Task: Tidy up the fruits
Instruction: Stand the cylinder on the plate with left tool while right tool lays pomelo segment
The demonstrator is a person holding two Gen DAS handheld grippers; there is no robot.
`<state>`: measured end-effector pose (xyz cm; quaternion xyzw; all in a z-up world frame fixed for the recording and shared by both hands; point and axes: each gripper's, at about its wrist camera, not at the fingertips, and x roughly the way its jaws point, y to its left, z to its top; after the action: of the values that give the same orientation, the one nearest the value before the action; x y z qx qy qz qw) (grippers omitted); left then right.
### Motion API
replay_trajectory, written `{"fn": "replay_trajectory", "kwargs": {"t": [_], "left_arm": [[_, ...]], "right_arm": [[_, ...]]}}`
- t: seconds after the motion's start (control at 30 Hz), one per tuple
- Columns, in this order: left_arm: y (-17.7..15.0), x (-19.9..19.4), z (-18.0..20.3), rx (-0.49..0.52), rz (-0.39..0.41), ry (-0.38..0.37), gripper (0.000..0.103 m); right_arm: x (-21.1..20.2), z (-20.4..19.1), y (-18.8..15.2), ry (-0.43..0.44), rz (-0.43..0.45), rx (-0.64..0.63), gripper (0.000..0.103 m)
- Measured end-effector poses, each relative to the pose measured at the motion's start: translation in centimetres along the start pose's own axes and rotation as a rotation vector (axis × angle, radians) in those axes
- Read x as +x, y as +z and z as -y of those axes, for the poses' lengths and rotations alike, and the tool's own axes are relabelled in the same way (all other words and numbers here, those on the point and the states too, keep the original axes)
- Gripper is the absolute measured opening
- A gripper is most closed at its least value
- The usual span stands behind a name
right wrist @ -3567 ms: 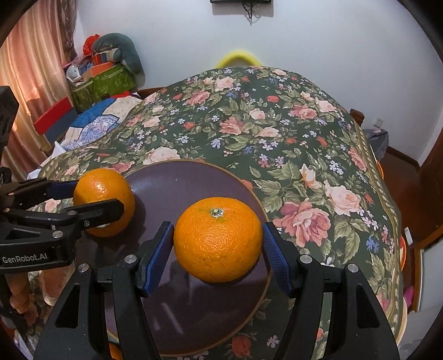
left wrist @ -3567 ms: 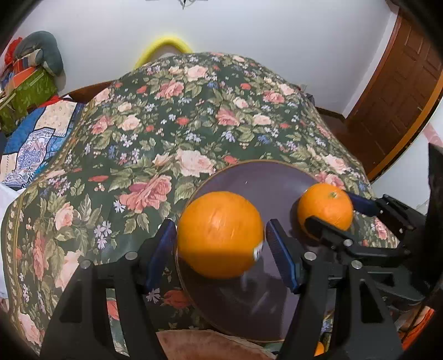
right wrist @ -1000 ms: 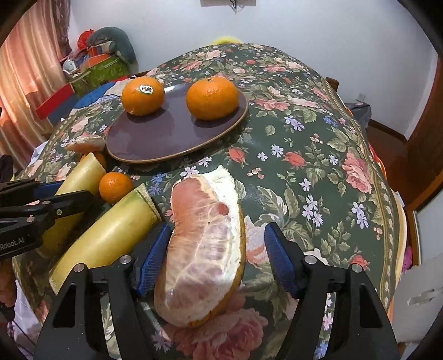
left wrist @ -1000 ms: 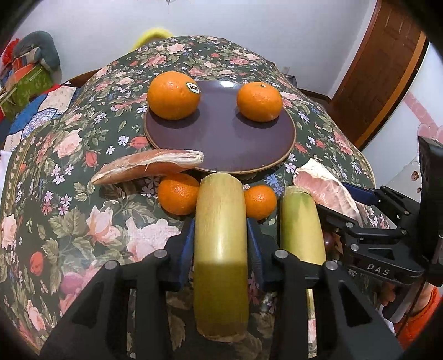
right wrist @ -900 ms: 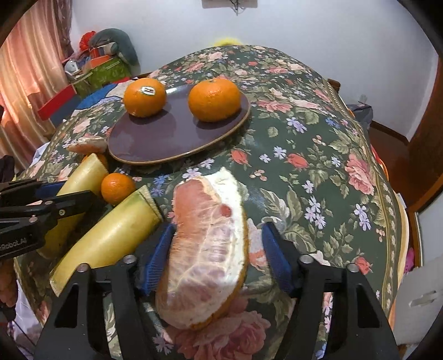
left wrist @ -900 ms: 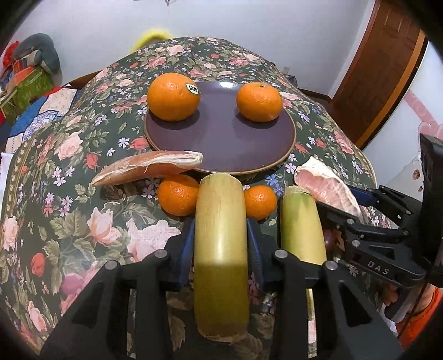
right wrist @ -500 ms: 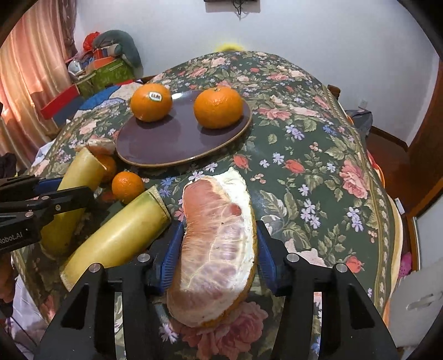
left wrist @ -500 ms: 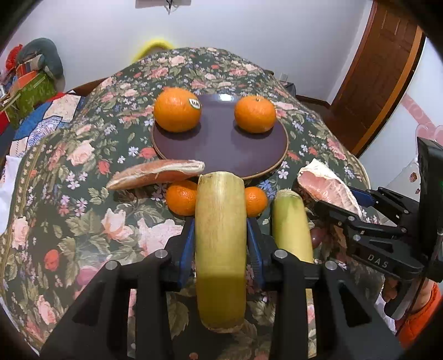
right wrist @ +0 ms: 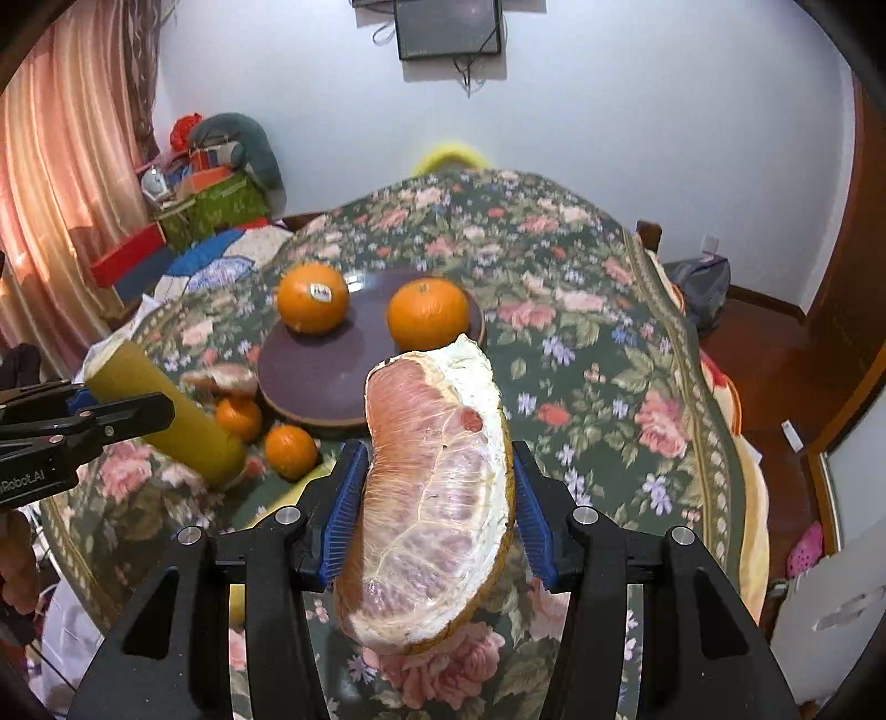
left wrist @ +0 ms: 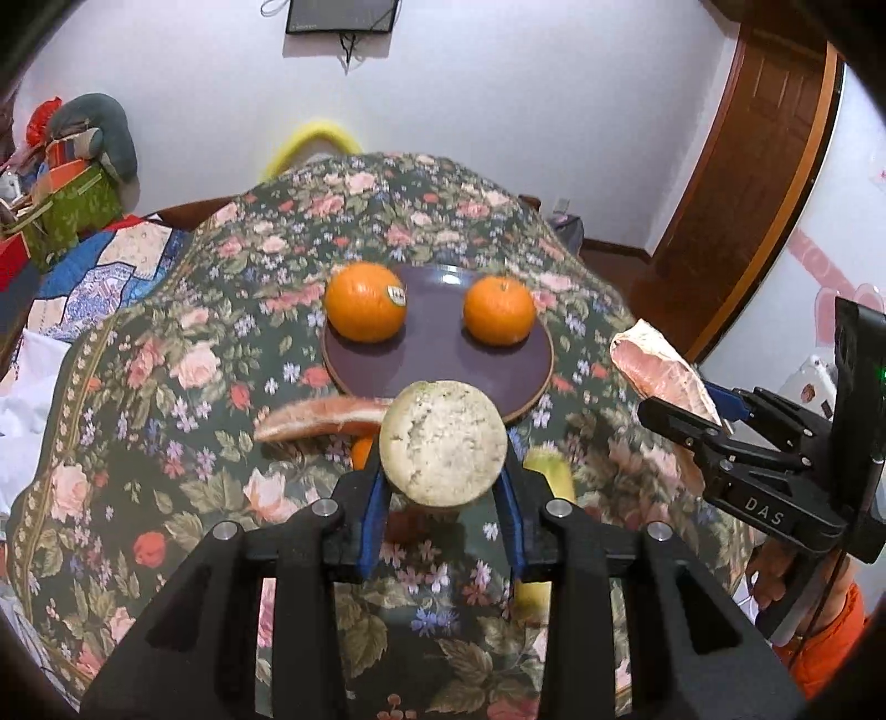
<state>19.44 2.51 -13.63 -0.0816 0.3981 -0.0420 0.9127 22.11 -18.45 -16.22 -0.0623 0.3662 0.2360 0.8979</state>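
The left gripper (left wrist: 443, 493) is clamping a yellow-green sugarcane length (left wrist: 443, 443). The right gripper (right wrist: 434, 509) is pinching a peeled pink pomelo wedge (right wrist: 432, 493) above the floral tablecloth (right wrist: 598, 376).

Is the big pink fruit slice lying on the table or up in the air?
Up in the air. The right tool clamps the pink slice, lifted above the flowery tablecloth.

The walls (right wrist: 637, 111) were plain white. A dark wall-mounted screen (right wrist: 449, 27) hung high, cables dangling beneath. A brown wooden door (left wrist: 747, 183) stood to the right, over reddish-brown flooring (right wrist: 775, 354). Pink curtains (right wrist: 61, 183) glowed with daylight on the left. Boxes and cushions (right wrist: 216, 183) were piled in the corner. A floral cloth (right wrist: 581, 354) covered the table.
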Motion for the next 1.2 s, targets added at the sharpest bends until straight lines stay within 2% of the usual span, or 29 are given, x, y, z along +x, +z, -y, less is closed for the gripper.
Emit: {"fn": "replay_trajectory", "kwargs": {"t": [0.27, 0.63, 0.8, 1.2], "left_arm": [[2.1, -0.5, -0.2, -0.013, 0.055, -0.019, 0.034], [4.5, -0.1, -0.7, -0.004, 0.095, -0.019, 0.034], [5.1, 1.3, -0.8, 0.017, 0.078, 0.000, 0.034], [5.9, 6.5, -1.4, 0.043, -0.032, -0.007, 0.034]], "right_arm": [[-0.1, -0.4, 2.1, 0.022, 0.053, 0.008, 0.048], [1.2, -1.0, 3.9, 0.053, 0.081, 0.002, 0.048], [2.3, -1.1, 4.5, 0.064, 0.083, 0.003, 0.048], [5.4, -1.5, 5.4, 0.083, 0.063, -0.019, 0.048]]}}
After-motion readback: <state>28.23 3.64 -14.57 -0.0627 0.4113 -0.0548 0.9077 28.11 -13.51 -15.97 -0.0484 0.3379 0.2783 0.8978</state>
